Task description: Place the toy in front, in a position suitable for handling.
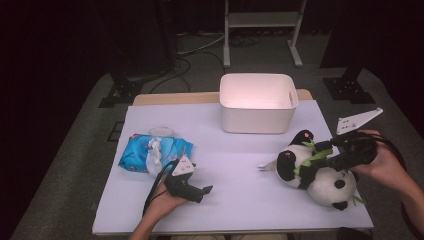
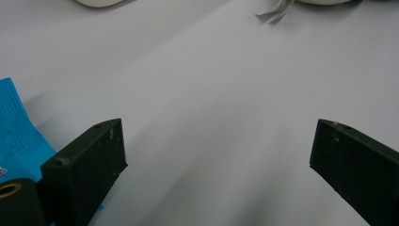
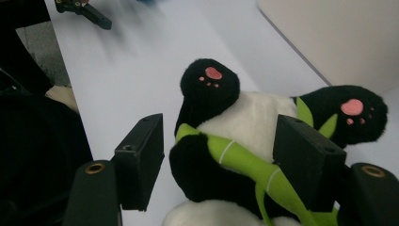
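I see a white bin [image 1: 257,102] in the upper middle of the frame, on the pale surface [image 1: 235,195]. A blue wipes pack [image 1: 152,152] lies at left. A plush panda [image 1: 317,170] lies at right, holding a green bamboo sprig [image 3: 244,165] against its belly.

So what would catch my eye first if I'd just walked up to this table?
Probably the plush panda lying at the table's right, with the right gripper open around its black arm and green bamboo sprig. Next, the white bin at the far edge. At the left lies a blue wipes pack, and the left gripper sits open over bare tabletop.
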`<state>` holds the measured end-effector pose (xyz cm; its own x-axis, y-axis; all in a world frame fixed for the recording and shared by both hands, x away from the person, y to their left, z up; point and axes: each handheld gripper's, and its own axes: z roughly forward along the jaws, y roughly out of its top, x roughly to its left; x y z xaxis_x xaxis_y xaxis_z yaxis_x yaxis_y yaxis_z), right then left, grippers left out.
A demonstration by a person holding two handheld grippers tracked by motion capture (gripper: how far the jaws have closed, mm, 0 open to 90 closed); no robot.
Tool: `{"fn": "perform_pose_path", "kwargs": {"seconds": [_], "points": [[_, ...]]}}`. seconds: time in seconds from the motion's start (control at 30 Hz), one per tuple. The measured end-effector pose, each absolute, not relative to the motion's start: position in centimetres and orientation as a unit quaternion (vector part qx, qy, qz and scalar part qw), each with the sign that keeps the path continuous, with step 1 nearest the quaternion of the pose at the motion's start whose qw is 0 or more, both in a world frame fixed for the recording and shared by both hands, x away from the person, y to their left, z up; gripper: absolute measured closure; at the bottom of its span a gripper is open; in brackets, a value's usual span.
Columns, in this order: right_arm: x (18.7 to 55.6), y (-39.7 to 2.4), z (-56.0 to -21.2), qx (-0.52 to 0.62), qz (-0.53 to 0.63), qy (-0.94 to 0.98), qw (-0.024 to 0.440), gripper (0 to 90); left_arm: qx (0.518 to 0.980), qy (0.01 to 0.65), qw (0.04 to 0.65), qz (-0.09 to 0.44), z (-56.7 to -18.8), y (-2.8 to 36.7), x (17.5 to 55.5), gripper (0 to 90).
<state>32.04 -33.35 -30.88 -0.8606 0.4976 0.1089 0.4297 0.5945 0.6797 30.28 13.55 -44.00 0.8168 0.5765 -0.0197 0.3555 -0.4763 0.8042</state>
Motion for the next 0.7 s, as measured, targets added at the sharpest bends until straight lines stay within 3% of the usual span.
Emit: {"fn": "perform_pose_path", "kwargs": {"seconds": [0.7], "points": [[33.3,-37.1,-32.2,0.31,0.354,0.881,0.057,34.5,0.853,0.274,0.426,0.123,-44.3,13.3,30.3,3.3]]}}
